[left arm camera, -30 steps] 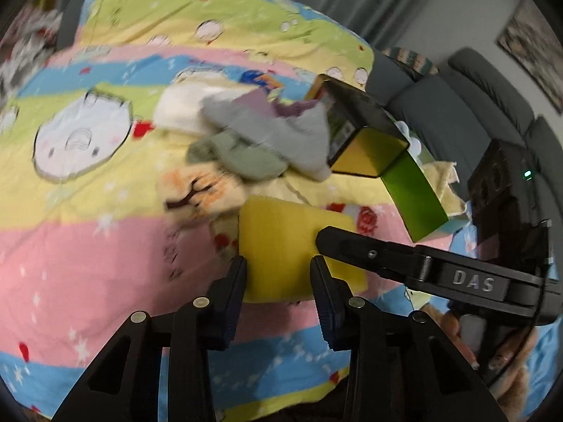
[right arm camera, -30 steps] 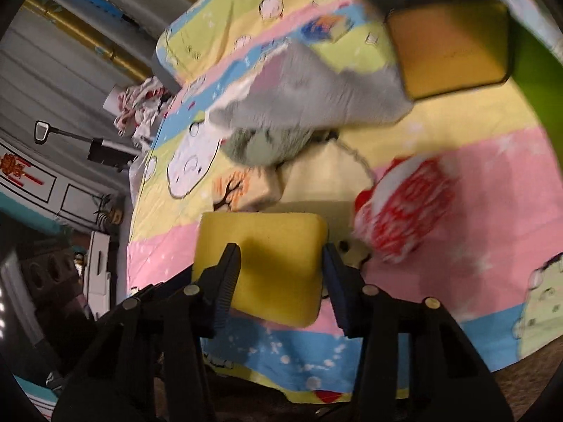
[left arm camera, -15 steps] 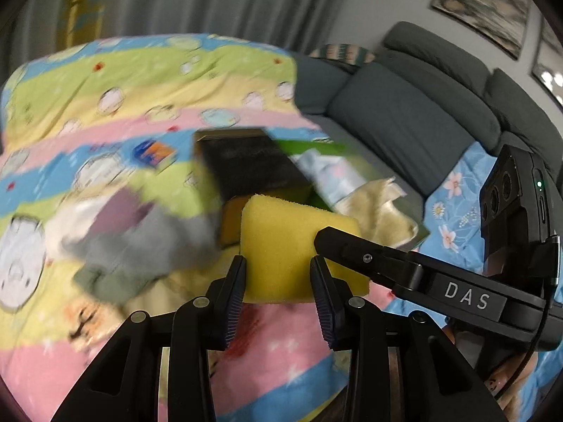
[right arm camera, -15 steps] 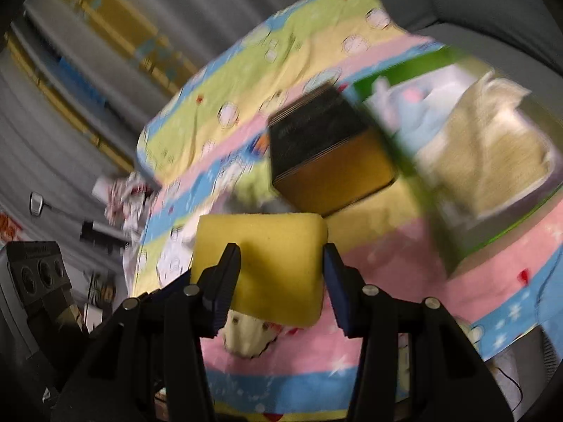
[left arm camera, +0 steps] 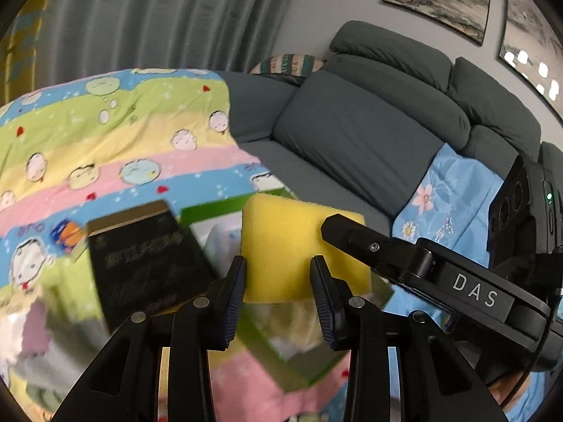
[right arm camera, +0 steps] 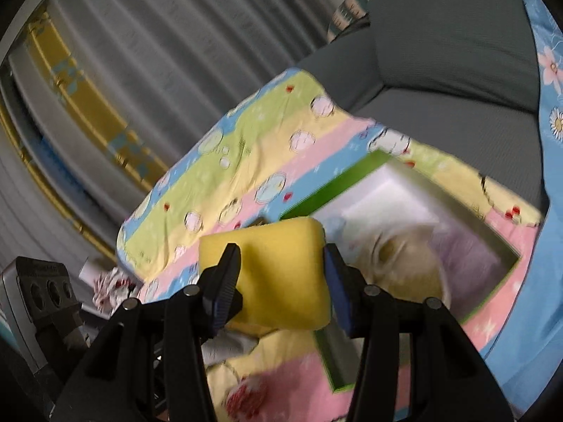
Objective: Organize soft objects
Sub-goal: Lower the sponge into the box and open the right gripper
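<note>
A yellow sponge (left arm camera: 286,246) is held in the air between both grippers. My left gripper (left arm camera: 278,281) is shut on its near edge; my right gripper (right arm camera: 281,281) is shut on the same sponge (right arm camera: 278,274) from the other side, and its arm shows in the left wrist view (left arm camera: 422,274). The sponge hangs over the near corner of an open green box (right arm camera: 355,179) that holds pale soft items (right arm camera: 415,256). The box also shows in the left wrist view (left arm camera: 281,348), blurred.
A black box lid (left arm camera: 140,263) lies left of the green box on the striped cartoon blanket (left arm camera: 123,133). Grey and lilac cloths (left arm camera: 35,334) lie at the lower left. A grey sofa (left arm camera: 369,133) with a blue floral cloth (left arm camera: 450,197) stands behind.
Both grippers have lifted the sponge off the blanket and carried it right, from beside the pile of cloths to above the green box. The views now tilt up toward the sofa.
</note>
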Motion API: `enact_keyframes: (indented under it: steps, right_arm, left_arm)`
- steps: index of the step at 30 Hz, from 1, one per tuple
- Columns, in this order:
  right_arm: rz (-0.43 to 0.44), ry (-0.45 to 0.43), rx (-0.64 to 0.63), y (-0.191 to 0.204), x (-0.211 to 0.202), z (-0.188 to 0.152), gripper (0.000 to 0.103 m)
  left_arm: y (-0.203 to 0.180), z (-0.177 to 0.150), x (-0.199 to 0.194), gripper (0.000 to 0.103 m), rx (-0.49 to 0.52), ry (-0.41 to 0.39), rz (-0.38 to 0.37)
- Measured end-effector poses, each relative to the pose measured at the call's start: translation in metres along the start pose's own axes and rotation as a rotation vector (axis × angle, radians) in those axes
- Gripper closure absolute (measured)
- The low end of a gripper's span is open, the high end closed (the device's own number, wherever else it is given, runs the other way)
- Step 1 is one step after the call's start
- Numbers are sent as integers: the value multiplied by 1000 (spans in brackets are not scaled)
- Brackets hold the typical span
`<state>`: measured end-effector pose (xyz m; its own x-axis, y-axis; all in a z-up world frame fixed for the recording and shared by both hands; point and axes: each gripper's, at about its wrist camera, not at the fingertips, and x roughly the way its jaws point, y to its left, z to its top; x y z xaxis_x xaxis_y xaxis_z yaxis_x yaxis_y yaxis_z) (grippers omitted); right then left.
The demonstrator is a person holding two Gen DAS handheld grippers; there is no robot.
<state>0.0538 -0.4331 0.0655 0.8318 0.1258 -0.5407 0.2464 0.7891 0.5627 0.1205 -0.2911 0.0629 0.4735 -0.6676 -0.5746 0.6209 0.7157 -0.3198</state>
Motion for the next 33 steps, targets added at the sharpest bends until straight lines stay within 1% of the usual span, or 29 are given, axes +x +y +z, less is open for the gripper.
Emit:
enact_keyframes:
  steps: [3,6,9,13,17,21,24,28,33]
  right_arm:
    - [-10,-26,22,-9,5,13,55]
    - [-43,-40,-1,-15,15,22,55]
    - [-72,-30,1,-24,29,26,55]
    - [-144,-13,-16,-38,48,26,55]
    - [-188,8,28,-58,54,27,55]
    - [-196,53,75,-76,62,24,55]
    - [-232,85,99,-85,70,22,55]
    - [-240,111,112,-88,76,19,55]
    - [-260,144,144,-95,83,16,55]
  left_arm:
    - [0,10,20,65,-10,7,-21]
    - [-1,12,38,65,-21,40,-17]
    - [-3,13,57,65,-15,55,12]
    - [-5,7,83,65,-18,100,20]
    - [-7,2,105,65,-32,147,0]
    - [-7,-2,118,65,-32,177,12]
    - [-9,-5,126,65,-29,196,22]
    - [-14,-8,131,65,-3,209,64]
    - [-14,-13,136,65,7,225,82]
